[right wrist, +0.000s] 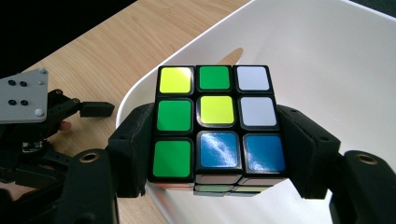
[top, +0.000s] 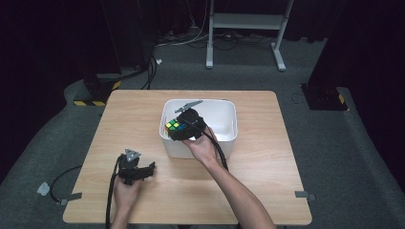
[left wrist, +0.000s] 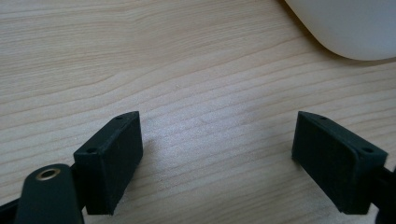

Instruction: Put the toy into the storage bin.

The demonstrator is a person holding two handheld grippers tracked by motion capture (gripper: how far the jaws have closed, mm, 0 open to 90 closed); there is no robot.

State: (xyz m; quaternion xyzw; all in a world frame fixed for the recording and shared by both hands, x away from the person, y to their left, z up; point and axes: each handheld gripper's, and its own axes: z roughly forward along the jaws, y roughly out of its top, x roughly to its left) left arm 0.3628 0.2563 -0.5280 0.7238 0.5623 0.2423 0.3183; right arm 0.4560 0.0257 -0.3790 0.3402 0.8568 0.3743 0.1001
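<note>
A scrambled puzzle cube with green, yellow, white and blue stickers is clamped between the black jaws of my right gripper, which is shut on its two sides. In the high view the cube and the right gripper hang over the left part of a white bin. My left gripper stands open low over the bare wood, nothing between its jaws. The high view shows the left gripper near the table's front left, apart from the bin.
The white bin sits mid-table on the wooden table. A corner of the bin lies just beyond the left gripper. Bare wood spreads right of the bin and along the front. Dark floor, cables and a stand leg lie beyond the table.
</note>
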